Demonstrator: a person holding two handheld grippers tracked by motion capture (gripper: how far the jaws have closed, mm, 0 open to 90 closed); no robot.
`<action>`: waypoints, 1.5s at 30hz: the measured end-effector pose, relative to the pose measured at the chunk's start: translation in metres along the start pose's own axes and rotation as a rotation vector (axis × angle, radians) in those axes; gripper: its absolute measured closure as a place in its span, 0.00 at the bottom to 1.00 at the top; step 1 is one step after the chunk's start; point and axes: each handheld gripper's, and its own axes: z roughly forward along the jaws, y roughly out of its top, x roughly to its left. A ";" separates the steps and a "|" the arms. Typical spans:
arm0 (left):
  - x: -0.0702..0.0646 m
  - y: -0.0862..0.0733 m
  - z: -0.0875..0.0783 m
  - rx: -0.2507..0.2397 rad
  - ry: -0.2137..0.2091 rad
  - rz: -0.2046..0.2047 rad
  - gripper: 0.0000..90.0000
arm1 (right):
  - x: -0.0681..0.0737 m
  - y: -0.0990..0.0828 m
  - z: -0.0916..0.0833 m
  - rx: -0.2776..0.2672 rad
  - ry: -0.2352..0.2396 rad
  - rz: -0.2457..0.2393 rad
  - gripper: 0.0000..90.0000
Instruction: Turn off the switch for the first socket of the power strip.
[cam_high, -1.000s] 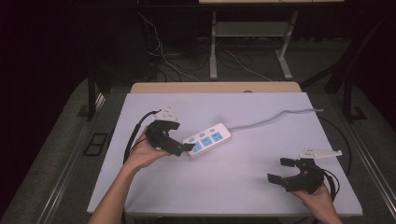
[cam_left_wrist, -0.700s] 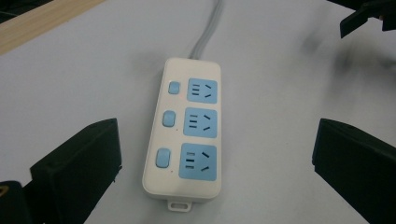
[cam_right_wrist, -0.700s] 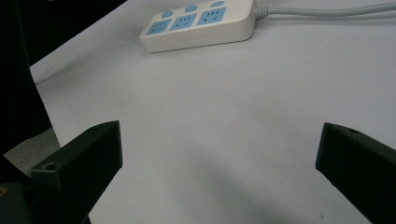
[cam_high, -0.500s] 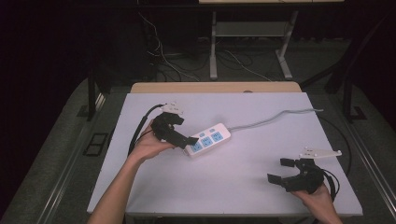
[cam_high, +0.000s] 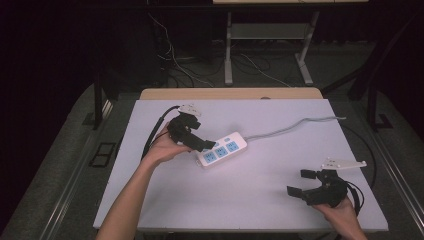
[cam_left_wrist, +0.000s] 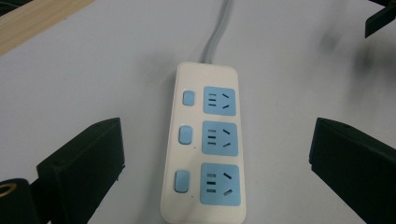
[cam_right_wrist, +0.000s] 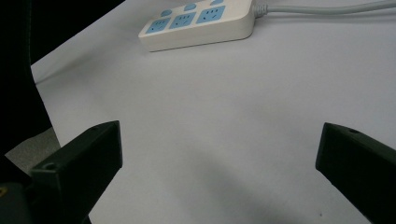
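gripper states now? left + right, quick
Left gripper: open, jaws either side of the power strip, not touching it.
Right gripper: open, holding nothing, over the bare table.

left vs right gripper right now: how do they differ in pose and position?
The left gripper sits at the power strip, jaws straddling its near end; the right gripper is far from it, over bare table near the front edge. Left points toward the strip; right points across the table. Both are open, holding nothing.
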 end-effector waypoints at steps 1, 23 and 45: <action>0.001 0.001 0.001 0.002 -0.003 0.005 0.02 | 0.000 0.000 0.000 0.000 0.000 0.000 0.00; 0.017 0.029 0.022 0.072 -0.014 0.015 0.06 | 0.000 0.000 0.000 0.000 0.002 0.002 0.00; 0.026 0.040 0.041 0.024 -0.012 -0.002 0.59 | -0.001 0.001 -0.002 -0.015 -0.006 -0.004 0.00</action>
